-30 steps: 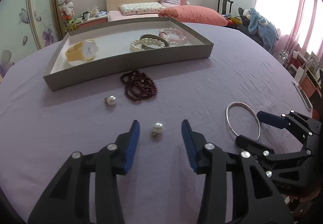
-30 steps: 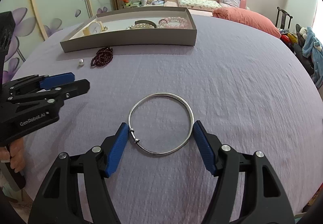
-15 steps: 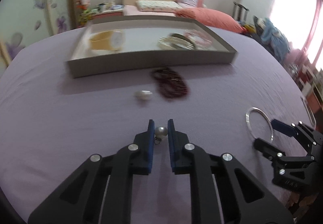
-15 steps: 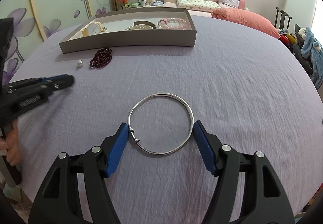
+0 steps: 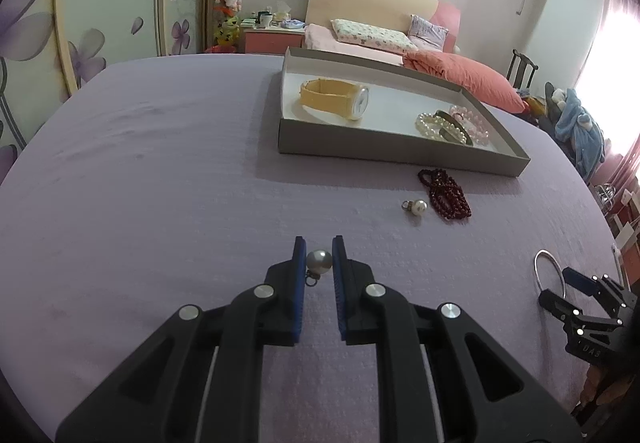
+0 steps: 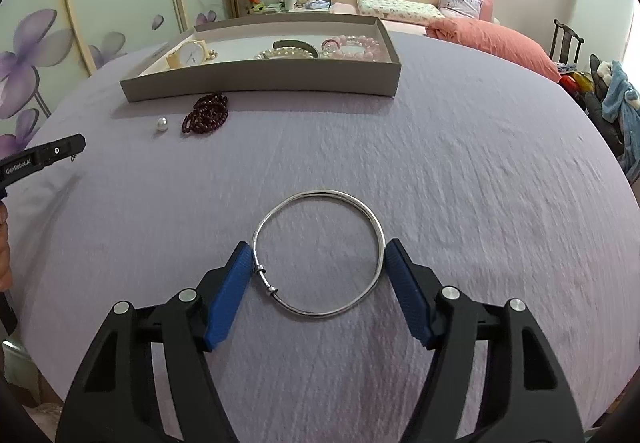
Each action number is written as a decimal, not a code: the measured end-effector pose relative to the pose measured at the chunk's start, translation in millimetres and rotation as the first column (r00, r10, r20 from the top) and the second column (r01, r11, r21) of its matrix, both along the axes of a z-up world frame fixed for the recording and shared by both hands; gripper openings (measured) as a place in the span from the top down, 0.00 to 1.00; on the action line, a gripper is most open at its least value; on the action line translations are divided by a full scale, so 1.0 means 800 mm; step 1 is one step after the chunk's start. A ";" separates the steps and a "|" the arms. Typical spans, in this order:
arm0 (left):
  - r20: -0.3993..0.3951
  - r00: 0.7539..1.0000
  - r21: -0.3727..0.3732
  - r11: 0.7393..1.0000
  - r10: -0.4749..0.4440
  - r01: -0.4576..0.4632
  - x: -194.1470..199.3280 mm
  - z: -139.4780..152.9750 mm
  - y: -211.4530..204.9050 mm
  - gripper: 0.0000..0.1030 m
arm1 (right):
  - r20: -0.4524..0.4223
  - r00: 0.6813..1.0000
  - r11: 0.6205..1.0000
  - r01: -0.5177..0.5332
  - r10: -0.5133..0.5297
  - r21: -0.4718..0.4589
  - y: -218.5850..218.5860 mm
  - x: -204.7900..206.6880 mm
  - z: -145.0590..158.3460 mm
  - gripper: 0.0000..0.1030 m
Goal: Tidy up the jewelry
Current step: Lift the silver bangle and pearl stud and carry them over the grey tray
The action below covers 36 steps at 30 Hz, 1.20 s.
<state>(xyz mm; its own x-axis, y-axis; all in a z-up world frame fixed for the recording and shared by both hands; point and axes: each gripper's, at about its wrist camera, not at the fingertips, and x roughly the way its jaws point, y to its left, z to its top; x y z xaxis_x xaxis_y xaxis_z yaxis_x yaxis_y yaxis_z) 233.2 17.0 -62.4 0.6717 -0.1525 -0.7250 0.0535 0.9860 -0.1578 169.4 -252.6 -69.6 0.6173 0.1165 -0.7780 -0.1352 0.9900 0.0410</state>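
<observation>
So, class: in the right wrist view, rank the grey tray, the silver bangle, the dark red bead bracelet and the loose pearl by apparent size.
1. Grey tray
2. Silver bangle, though nearness enlarges it
3. Dark red bead bracelet
4. Loose pearl

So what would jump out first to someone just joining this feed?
The left gripper pinching a pearl pendant above the purple cloth. Next, the silver bangle lying between the right gripper's wide-set pads. Behind, the grey tray already holds a yellow watch and bead bracelets.
</observation>
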 end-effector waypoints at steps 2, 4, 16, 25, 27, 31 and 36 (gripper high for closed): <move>0.006 1.000 -0.003 1.000 -0.003 0.003 -0.002 0.001 -0.001 0.87 | 0.006 1.000 1.000 0.005 -0.005 0.012 -0.001 -0.002 0.000 0.34; 0.011 1.000 -0.004 1.000 -0.007 0.007 -0.003 0.002 -0.004 0.86 | 0.011 1.000 1.000 0.005 -0.005 0.020 -0.001 -0.004 0.001 0.34; 0.036 0.999 -0.002 1.000 -0.023 0.024 -0.015 0.009 -0.013 0.87 | 0.083 0.996 0.998 -0.011 0.006 0.060 0.002 -0.010 0.023 0.34; 0.037 0.999 0.000 1.000 -0.030 0.030 -0.016 0.009 -0.015 0.87 | -0.016 0.999 0.999 -0.031 0.030 -0.027 0.010 0.004 0.001 0.34; 0.037 0.999 -0.001 1.000 -0.029 0.029 -0.017 0.009 -0.015 0.86 | -0.026 0.999 0.999 -0.036 0.035 -0.034 0.011 0.007 0.002 0.33; 0.041 0.999 -0.002 0.999 -0.033 0.033 -0.018 0.010 -0.016 0.86 | -0.042 0.999 0.999 -0.036 0.035 -0.035 0.013 0.015 0.002 0.29; 0.041 0.999 0.000 0.999 -0.036 0.036 -0.018 0.010 -0.017 0.86 | -0.035 0.998 0.998 -0.062 0.061 -0.018 0.010 0.020 -0.001 0.27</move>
